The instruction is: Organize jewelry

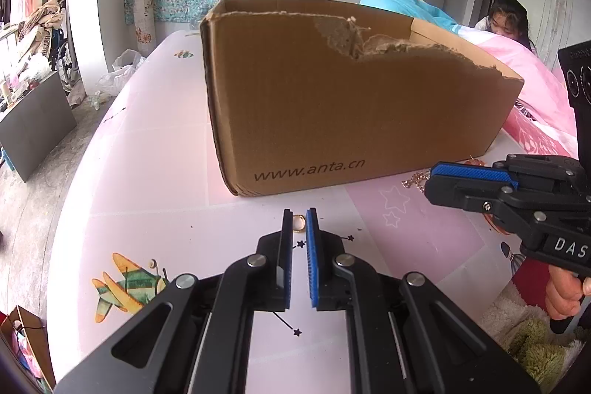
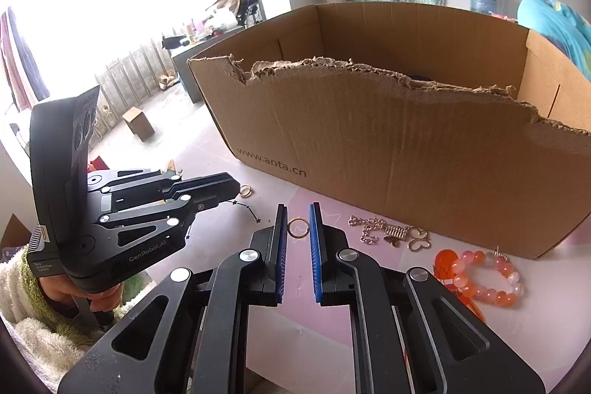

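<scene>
Cardboard box [image 1: 332, 117], torn along its near rim, stands on a pink printed table cover [image 1: 147, 172]; both grippers angle down toward the cover in front of it. The left gripper [image 1: 299, 218] is held from below by the left hand [image 2: 74, 294] in a fleecy sleeve. The right hand [image 1: 561, 294] wraps the handle of the right gripper [image 2: 298, 218].

Left gripper: jaws narrow, with a small gold ring [image 1: 299, 222] pinched at the very fingertips. Seen side-on from the right wrist, that ring sticks out just past the tip.

Right gripper: jaws narrow, with the blue pads pressed on either side of a thin wider ring [image 2: 298, 228].

Only the right wrist view shows the remaining jewelry. A gold chain with charms [image 2: 388, 233] lies just to the right of the right gripper, near the box wall. An orange-and-pink bead bracelet [image 2: 491, 279] lies nearer the camera, beside the right finger's linkage. Only the left wrist view shows a person [image 1: 506, 17] beyond the pink bedding.
</scene>
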Motion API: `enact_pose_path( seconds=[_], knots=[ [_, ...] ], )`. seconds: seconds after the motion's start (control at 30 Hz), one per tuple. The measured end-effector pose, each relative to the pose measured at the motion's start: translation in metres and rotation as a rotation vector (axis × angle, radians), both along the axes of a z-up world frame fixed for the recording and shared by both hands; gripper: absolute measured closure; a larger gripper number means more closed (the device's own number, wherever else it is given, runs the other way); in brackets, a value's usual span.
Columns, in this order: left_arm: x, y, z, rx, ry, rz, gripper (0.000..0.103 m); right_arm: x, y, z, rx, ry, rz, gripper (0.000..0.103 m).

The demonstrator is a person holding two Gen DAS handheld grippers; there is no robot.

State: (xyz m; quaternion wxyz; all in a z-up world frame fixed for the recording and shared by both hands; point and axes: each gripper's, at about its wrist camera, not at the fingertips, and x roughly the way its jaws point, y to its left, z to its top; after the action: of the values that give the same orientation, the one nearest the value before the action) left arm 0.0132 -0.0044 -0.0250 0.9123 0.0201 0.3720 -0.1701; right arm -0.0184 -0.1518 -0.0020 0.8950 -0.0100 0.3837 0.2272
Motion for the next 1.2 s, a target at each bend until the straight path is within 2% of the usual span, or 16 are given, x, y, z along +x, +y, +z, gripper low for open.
enact_pose_path(
  seconds=[0.13, 0.2, 0.27, 0.37, 0.53, 0.77, 0.97, 1.03, 1.2],
  knots=[
    [-0.002, -0.001, 0.003, 0.018, 0.012, -0.001, 0.095, -0.002, 0.0, -0.002, 0.004, -0.002, -0.002, 0.093],
    [-0.002, 0.0, 0.004, 0.02, 0.012, 0.011, 0.082, -0.002, -0.001, -0.004, 0.008, 0.004, -0.002, 0.093],
    [0.0, 0.001, 0.002, 0.013, 0.026, 0.023, 0.077, -0.002, -0.001, -0.006, 0.006, 0.011, -0.005, 0.093],
    [0.005, 0.001, -0.003, -0.015, 0.059, 0.029, 0.077, -0.003, -0.005, -0.005, 0.005, 0.014, -0.012, 0.093],
    [0.006, -0.001, -0.005, -0.032, 0.05, 0.039, 0.077, 0.001, -0.007, -0.002, 0.009, 0.019, -0.031, 0.093],
    [0.006, -0.017, -0.007, 0.045, -0.002, 0.05, 0.077, 0.003, -0.003, -0.006, 0.022, 0.048, -0.048, 0.093],
    [0.003, -0.019, -0.01, 0.095, -0.04, 0.06, 0.084, 0.005, -0.003, -0.004, 0.027, 0.048, -0.056, 0.093],
    [0.001, -0.017, -0.01, 0.105, -0.047, 0.067, 0.092, 0.005, -0.004, -0.005, 0.031, 0.053, -0.057, 0.093],
    [0.001, -0.015, -0.009, 0.107, -0.044, 0.066, 0.093, 0.003, -0.007, -0.003, 0.037, 0.047, -0.057, 0.093]
  ],
)
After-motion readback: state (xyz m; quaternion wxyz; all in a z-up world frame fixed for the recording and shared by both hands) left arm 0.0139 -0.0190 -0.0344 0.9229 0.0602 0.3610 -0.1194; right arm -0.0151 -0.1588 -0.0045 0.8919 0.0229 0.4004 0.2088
